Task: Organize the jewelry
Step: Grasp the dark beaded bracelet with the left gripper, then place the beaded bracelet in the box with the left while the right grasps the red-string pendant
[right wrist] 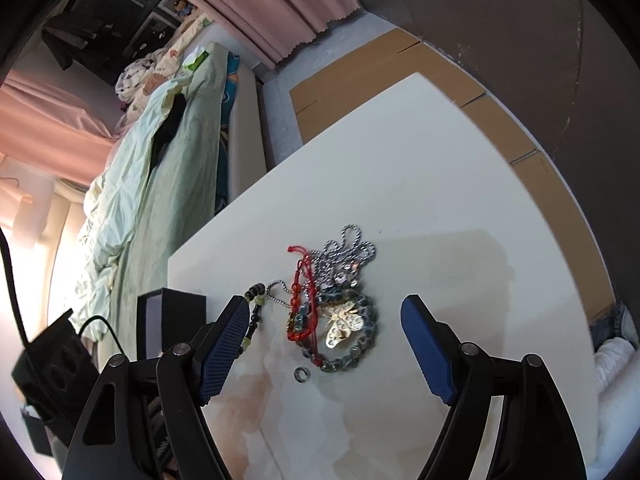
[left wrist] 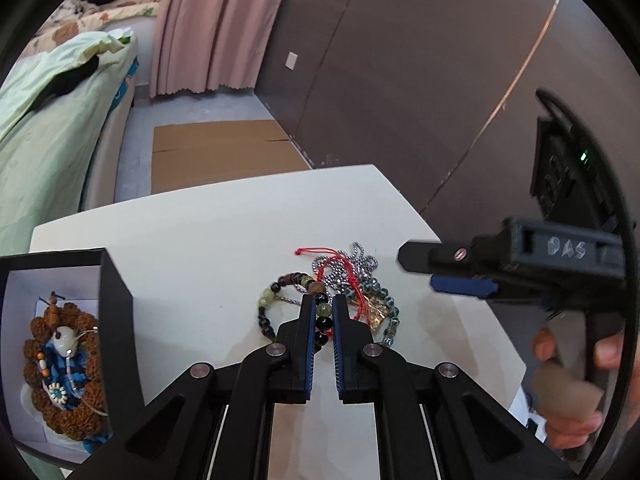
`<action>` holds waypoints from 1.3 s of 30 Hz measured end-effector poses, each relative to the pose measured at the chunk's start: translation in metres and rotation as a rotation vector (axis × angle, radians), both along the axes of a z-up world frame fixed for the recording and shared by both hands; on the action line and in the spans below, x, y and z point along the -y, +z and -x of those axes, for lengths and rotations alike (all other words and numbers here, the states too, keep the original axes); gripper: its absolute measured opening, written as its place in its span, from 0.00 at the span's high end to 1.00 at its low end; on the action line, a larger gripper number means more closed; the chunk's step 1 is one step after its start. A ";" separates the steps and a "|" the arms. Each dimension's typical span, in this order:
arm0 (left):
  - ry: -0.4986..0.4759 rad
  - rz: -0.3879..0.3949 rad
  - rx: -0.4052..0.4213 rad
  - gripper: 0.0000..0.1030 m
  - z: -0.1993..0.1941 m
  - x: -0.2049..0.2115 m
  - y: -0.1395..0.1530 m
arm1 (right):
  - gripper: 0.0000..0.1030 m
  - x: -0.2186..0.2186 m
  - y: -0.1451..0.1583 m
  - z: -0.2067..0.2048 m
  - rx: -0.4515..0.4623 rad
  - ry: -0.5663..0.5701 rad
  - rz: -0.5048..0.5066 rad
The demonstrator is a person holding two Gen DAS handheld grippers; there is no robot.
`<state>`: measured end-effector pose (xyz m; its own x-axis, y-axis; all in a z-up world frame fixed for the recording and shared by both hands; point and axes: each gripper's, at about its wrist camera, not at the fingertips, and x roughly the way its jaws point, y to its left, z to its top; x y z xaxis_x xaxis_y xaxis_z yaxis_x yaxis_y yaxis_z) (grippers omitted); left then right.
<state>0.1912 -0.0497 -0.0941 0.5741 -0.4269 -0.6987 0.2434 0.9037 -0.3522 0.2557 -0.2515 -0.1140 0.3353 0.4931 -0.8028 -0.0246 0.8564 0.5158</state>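
Note:
A tangle of jewelry lies on the white table (left wrist: 200, 240): a dark and green bead bracelet (left wrist: 276, 300), a red cord (left wrist: 340, 268), a silver chain (left wrist: 360, 264), a blue-grey bead bracelet (right wrist: 360, 340) and a gold butterfly pendant (right wrist: 344, 324). My left gripper (left wrist: 323, 312) is nearly shut on the dark bead bracelet, whose beads sit between the fingers. My right gripper (right wrist: 324, 320) is wide open above the pile; it shows in the left wrist view (left wrist: 440, 268). A small ring (right wrist: 300, 374) lies loose near the pile.
A black jewelry box (left wrist: 60, 340) with a white lining stands at the table's left and holds a brown bead bracelet and other pieces. A bed with a green cover (left wrist: 52, 140) is beyond the left edge. Cardboard (left wrist: 224, 148) lies on the floor behind.

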 end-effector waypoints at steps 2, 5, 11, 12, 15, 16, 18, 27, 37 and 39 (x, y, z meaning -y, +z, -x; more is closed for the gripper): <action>0.015 0.009 0.012 0.93 0.000 -0.007 0.004 | 0.37 -0.006 -0.005 -0.002 -0.016 0.015 -0.007; 0.035 0.032 0.021 0.93 0.002 -0.017 0.010 | 0.47 -0.015 -0.013 -0.005 -0.035 0.031 -0.001; 0.067 0.072 0.023 0.93 0.003 -0.038 0.019 | 0.66 -0.029 -0.023 -0.011 -0.058 0.064 0.023; 0.077 0.080 0.024 0.93 0.003 -0.042 0.021 | 0.67 -0.032 -0.024 -0.011 -0.058 0.067 0.035; 0.097 0.104 0.026 0.93 0.004 -0.052 0.025 | 0.83 -0.035 -0.023 -0.011 -0.048 0.071 0.082; 0.104 0.108 0.029 0.93 0.005 -0.055 0.026 | 0.92 -0.036 -0.024 -0.010 -0.057 0.075 0.083; 0.116 0.115 0.036 0.93 0.009 -0.060 0.029 | 0.93 -0.036 -0.025 -0.008 -0.054 0.080 0.087; 0.139 0.154 0.075 0.93 0.029 -0.080 0.051 | 0.96 -0.030 0.004 0.008 0.050 0.044 0.054; 0.215 0.177 0.126 0.93 0.049 -0.119 0.074 | 0.96 -0.036 0.040 0.031 0.174 0.038 -0.046; 0.236 0.167 0.127 0.93 0.053 -0.127 0.074 | 0.96 -0.042 0.043 0.033 0.186 0.047 -0.053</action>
